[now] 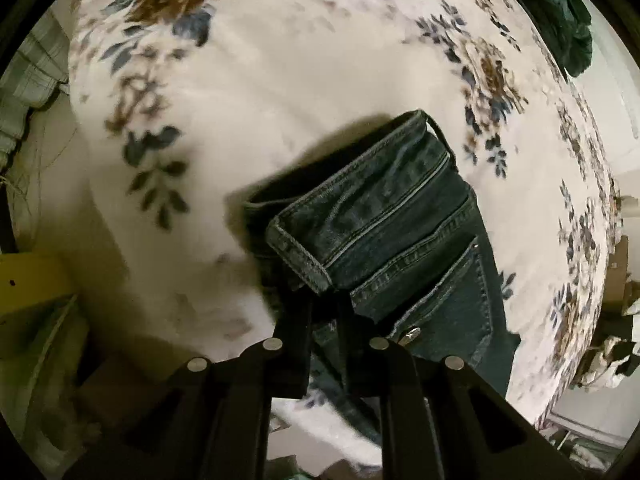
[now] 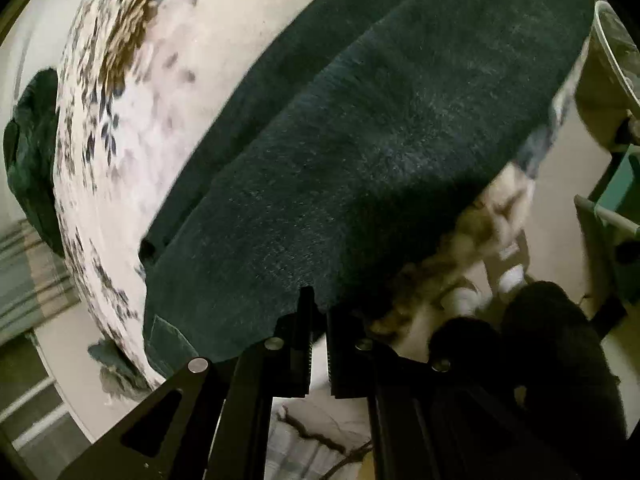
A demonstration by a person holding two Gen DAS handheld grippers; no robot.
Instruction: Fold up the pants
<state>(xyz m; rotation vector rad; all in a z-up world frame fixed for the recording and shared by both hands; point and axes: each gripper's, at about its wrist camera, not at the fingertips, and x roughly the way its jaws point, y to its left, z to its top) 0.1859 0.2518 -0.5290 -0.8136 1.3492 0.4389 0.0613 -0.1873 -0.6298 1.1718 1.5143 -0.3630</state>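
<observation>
Dark blue jeans point(image 1: 400, 240) lie on a white floral blanket point(image 1: 280, 80), with the hem ends of the legs folded back over the waist and back pocket. My left gripper point(image 1: 325, 300) is shut on the jeans' hem edge, just above the blanket. In the right wrist view the jeans point(image 2: 380, 140) fill the middle as a broad dark fold of denim. My right gripper point(image 2: 318, 312) is shut on the near edge of that fold and holds it up over the blanket point(image 2: 132, 100).
A dark green cloth point(image 1: 560, 12) lies at the bed's far right corner; it also shows in the right wrist view point(image 2: 30, 160). A plaid cloth point(image 1: 28, 80) hangs at the left. Clutter and a bucket rim point(image 2: 616, 52) stand beside the bed.
</observation>
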